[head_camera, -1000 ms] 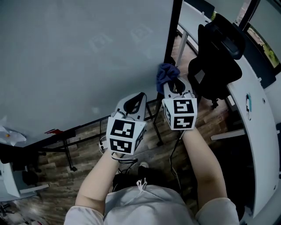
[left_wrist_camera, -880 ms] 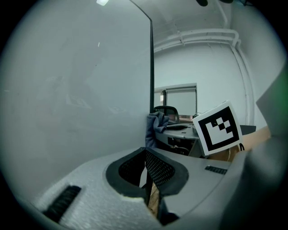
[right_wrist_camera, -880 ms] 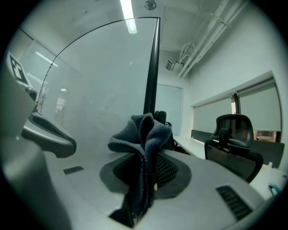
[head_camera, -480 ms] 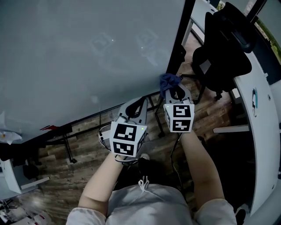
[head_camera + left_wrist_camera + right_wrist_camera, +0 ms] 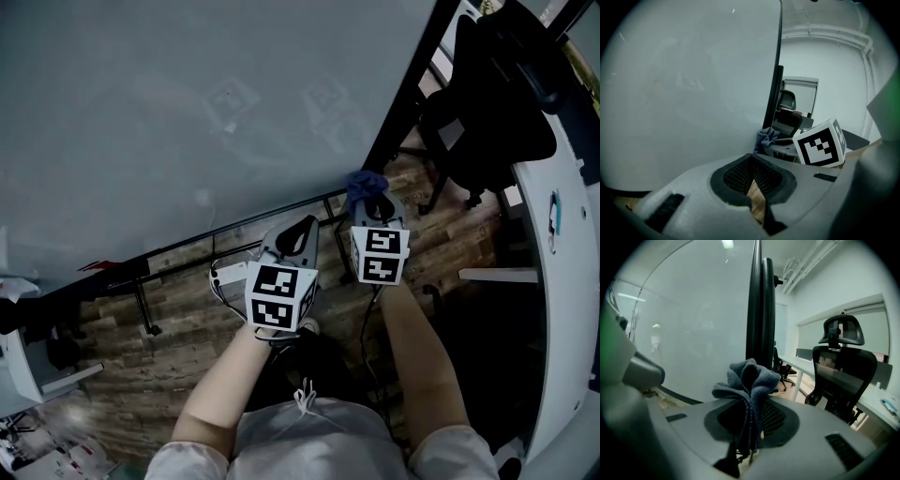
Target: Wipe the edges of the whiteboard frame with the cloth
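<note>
The whiteboard (image 5: 187, 112) fills the upper left of the head view, and its black frame's right edge (image 5: 405, 89) runs down to the lower corner. My right gripper (image 5: 373, 199) is shut on a bunched blue cloth (image 5: 362, 181), which sits against that edge close to the corner. In the right gripper view the cloth (image 5: 748, 376) stands up between the jaws of the right gripper (image 5: 750, 405), with the black frame edge (image 5: 761, 310) directly behind it. My left gripper (image 5: 300, 227) hangs just left of it below the board's bottom edge, shut and empty. In the left gripper view, the left gripper (image 5: 752, 158) faces the frame edge (image 5: 778, 70) and the cloth (image 5: 766, 138).
A black office chair (image 5: 492, 94) stands close to the right of the board. A curved white desk (image 5: 562, 281) runs down the right side. The board's dark stand legs (image 5: 141, 305) and a white cable bundle (image 5: 225, 278) lie on the wood floor (image 5: 187, 375).
My right gripper has carried the cloth down the right frame edge toward the lower corner. The left gripper has stayed beside it, still shut. The head view has swung.
</note>
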